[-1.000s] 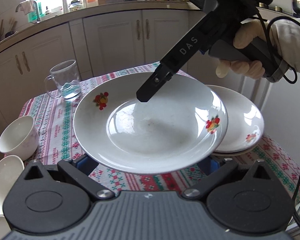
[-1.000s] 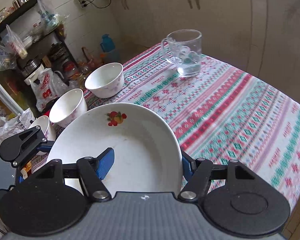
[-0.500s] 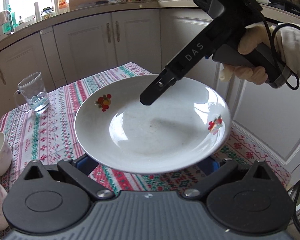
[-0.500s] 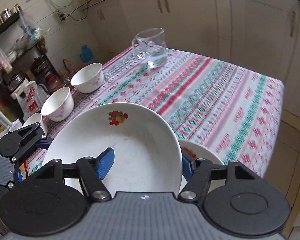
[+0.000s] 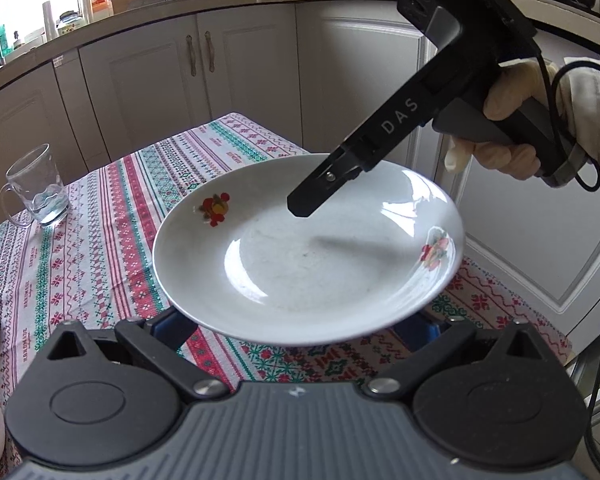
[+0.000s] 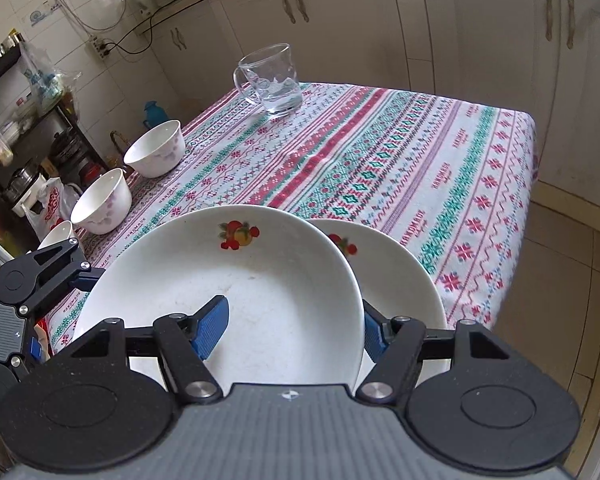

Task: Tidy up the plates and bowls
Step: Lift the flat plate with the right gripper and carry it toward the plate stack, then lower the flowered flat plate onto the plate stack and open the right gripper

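Carrying: the held plate (image 6: pixel 284 280) hangs in the air over the near corner of the tabletop (image 6: pixel 380 152), partly above the lower plate (image 6: pixel 396 280), which lies flat on the cloth.
Right tool: the right tool (image 6: pixel 292 328) pinches the rim of the held plate, one blue pad inside the dish and the other outside, under the rim.
Left tool: the left tool (image 5: pixel 296 324) stands spread wide below the opposite rim; if its pads touch the plate from below I cannot tell.
Step in hand: I judge it is to lay the held plate into the lower plate, to make a stack.
How to do well: keep the plate level, bring its centre over the centre of the lower plate, then go down slowly.
Release: loosen the pinch only when the plate sits fully in the other.
Risk: a one-sided grip on a smooth rim can slip or tip.
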`<move>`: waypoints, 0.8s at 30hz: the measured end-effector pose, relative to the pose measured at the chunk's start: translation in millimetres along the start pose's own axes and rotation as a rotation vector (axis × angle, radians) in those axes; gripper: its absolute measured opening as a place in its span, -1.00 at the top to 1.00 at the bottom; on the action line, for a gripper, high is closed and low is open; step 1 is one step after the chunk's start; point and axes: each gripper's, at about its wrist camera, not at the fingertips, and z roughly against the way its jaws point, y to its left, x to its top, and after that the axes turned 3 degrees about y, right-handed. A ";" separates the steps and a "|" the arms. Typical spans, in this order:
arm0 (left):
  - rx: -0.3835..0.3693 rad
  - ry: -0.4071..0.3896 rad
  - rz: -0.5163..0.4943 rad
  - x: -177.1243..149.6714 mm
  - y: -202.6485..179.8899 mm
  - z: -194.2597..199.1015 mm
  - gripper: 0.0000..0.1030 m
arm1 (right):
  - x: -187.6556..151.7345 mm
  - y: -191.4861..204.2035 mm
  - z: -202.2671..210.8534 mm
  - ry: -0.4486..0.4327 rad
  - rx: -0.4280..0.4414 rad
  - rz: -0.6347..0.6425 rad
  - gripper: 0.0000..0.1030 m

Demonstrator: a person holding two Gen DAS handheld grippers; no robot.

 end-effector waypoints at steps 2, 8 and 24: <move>-0.002 0.007 0.002 -0.4 0.0 -0.4 -0.98 | -2.1 -2.2 0.0 -0.005 0.003 -0.008 -0.42; -0.001 0.011 -0.012 1.4 1.2 -4.6 -0.98 | -7.4 -7.9 -1.9 -0.008 0.004 -0.024 -0.42; -0.019 0.015 -0.041 3.7 2.3 -10.4 -0.98 | -20.7 -13.1 7.9 -0.002 -0.034 -0.048 -0.42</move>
